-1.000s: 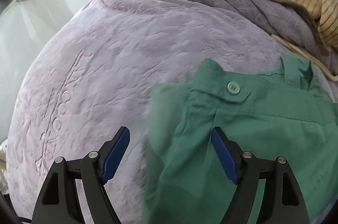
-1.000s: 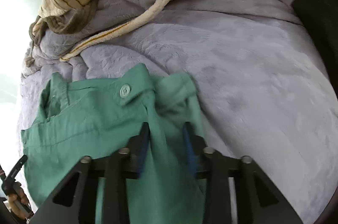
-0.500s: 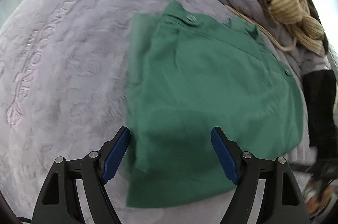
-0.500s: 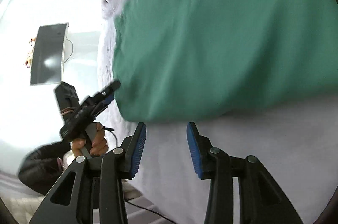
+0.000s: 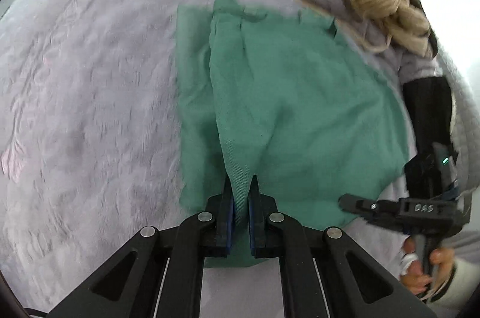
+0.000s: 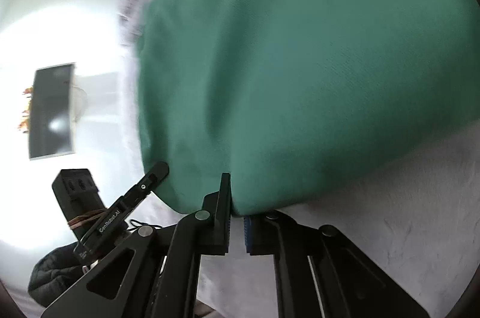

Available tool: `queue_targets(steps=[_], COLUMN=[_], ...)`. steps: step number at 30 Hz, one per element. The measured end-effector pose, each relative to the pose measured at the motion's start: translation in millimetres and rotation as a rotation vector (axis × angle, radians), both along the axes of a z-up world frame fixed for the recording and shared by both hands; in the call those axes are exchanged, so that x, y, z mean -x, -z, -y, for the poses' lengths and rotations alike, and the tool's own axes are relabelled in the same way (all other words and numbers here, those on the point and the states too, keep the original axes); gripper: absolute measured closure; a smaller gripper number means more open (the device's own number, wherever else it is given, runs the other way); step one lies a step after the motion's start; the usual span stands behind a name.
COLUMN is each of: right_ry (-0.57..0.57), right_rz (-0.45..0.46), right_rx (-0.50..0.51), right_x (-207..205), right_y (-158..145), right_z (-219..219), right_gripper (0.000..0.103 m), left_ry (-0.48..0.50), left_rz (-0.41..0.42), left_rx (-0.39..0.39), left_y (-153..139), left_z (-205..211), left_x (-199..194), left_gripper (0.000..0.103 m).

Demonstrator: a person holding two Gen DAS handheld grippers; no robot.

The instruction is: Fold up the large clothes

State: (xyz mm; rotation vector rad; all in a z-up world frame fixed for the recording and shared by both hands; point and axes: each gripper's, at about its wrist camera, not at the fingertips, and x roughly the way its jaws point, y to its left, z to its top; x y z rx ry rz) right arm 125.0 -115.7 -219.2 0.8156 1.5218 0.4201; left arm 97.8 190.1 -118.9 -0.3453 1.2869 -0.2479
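Our left gripper points steeply down, its jaws just closed, blue pads pinching a ridge of the green garment. Our right gripper has likewise just closed on the garment's near edge, its handle gripped by our hand.

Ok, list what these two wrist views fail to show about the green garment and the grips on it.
- Left wrist view: the green garment has its near hem hidden behind the left gripper, which is shut on a pinched ridge of it.
- Left wrist view: the waistband is blurred, so no button can be made out.
- Right wrist view: the right gripper is shut at the hem; cloth drapes over one finger.
- Right wrist view: garment fills the frame, top cut off.
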Motion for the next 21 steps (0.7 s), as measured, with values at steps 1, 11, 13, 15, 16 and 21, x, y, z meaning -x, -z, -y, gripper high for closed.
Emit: queue_targets(steps=[1, 11, 13, 15, 16, 21], right_ry=[0.000, -0.205, -0.148, -0.062, -0.021, 0.070], right_rz=[-0.027, 0.162, 0.237, 0.266, 0.265, 0.346], right_rx=[0.019, 0.178, 0.294, 0.384, 0.429, 0.655], right_x=[5.1, 16.2, 5.0, -13.1, -22.9, -70.7], right_y=[11.4, -55.3, -77.3, -89.0, -92.2, -110.6], right_z=[-1.7, 20.1, 50.8, 84.5, 101.4, 157.1], right_gripper=[0.097, 0.096, 0.096, 0.096, 0.096, 0.095], left_ry=[0.002, -0.065, -0.070, -0.077, -0.087, -0.099], left_rz=[-0.022, -0.003, 0.027, 0.069, 0.090, 0.138], left_rx=[-0.012, -0.047, -0.093, -0.109, -0.102, -0.134], left_y=[11.9, -5.3, -18.7, -31.0, -36.0, -36.1], left_z=[1.3, -18.8, -21.2, -20.3, -18.5, 1.7], left_x=[3.6, 25.4, 24.1, 17.4, 11.6, -18.6], left_gripper=[0.094, 0.093, 0.093, 0.093, 0.093, 0.093])
